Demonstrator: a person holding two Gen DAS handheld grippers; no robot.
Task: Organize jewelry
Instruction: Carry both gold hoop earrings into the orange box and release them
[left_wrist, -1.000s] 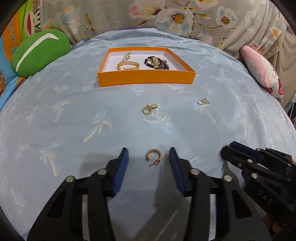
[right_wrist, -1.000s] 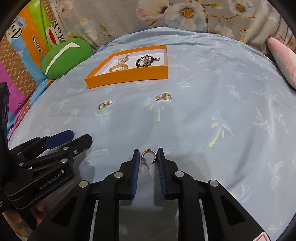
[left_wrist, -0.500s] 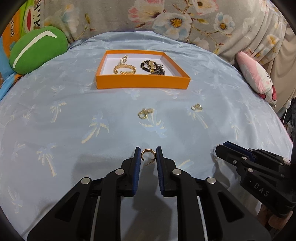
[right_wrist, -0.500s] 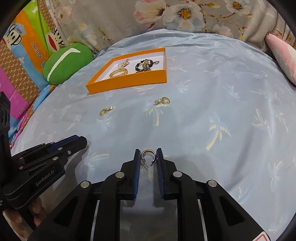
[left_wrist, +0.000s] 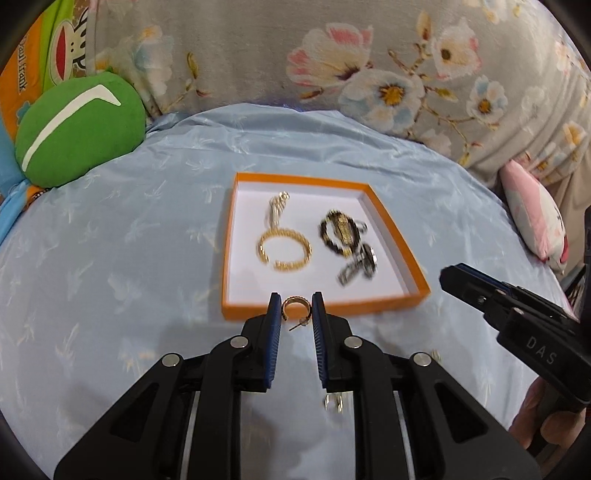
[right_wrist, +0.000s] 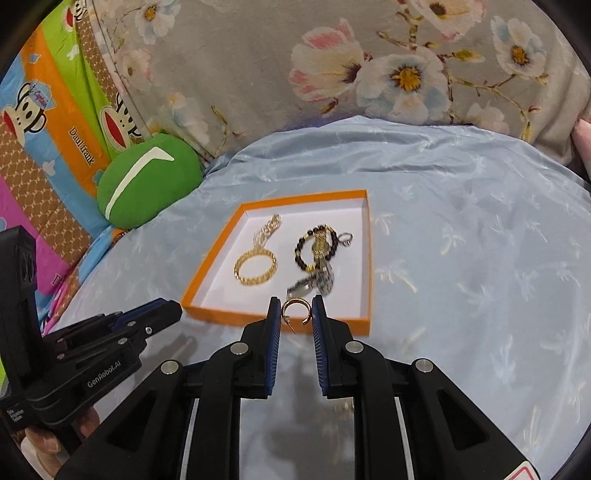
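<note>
My left gripper (left_wrist: 295, 304) is shut on a gold hoop earring (left_wrist: 294, 305) and holds it above the bed, just short of the front wall of the orange tray (left_wrist: 321, 309). My right gripper (right_wrist: 294, 308) is shut on a second gold hoop earring (right_wrist: 296, 308), also at the tray's front wall (right_wrist: 275, 317). The tray holds a gold bracelet (left_wrist: 283, 250), a gold chain piece (left_wrist: 277, 208), a dark bead bracelet (left_wrist: 339, 233) and a silver watch (left_wrist: 357, 264). Each gripper shows in the other's view, the right (left_wrist: 517, 314) and the left (right_wrist: 92, 343).
The pale blue bedspread (left_wrist: 110, 258) lies under everything. A small gold earring (left_wrist: 334, 400) lies on it below my left gripper, and one (right_wrist: 345, 406) below my right. A green cushion (left_wrist: 77, 129) sits at the back left, floral pillows (left_wrist: 369, 55) behind, a pink pillow (left_wrist: 535, 214) right.
Both grippers have lifted their hoop earrings off the bed and moved forward to the tray's front edge. The left gripper closed on its earring one second ago.
</note>
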